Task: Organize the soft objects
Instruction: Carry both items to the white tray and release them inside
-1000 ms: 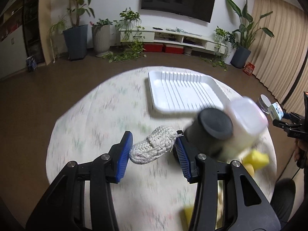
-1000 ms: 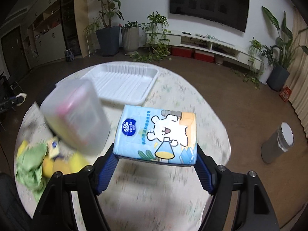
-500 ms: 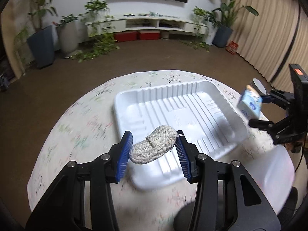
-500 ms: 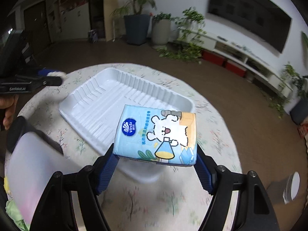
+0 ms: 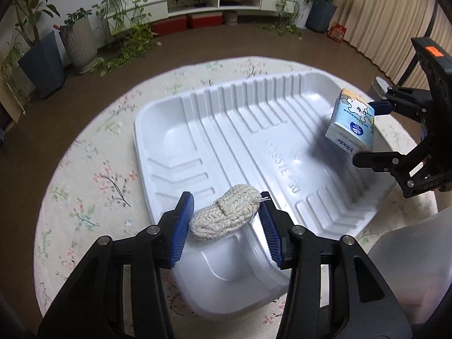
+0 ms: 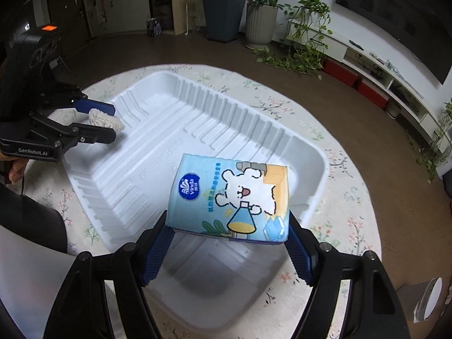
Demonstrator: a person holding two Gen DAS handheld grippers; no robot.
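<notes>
A white ribbed tray (image 5: 226, 130) (image 6: 158, 130) lies on the round table's floral cloth (image 5: 84, 169). My left gripper (image 5: 226, 199) (image 6: 113, 123) hangs over the tray's near-left corner with a cream knitted pouch (image 5: 223, 216) (image 6: 106, 118) between its blue pads. Its jaws are opening, and the pouch still sits pinched between them. My right gripper (image 6: 227, 220) (image 5: 364, 132) is shut on a light-blue tissue pack (image 6: 228, 195) (image 5: 350, 124) with a bear print. It holds the pack above the tray's right end.
A translucent plastic container (image 5: 409, 254) (image 6: 25, 268) with a dark cap stands on the table close to both grippers. A metal can (image 6: 426, 299) stands on the brown floor. Potted plants and a low TV shelf line the far wall.
Both grippers have swung away from the plastic container and the yellow things to over the tray, and have come lower. Each still carries its object.
</notes>
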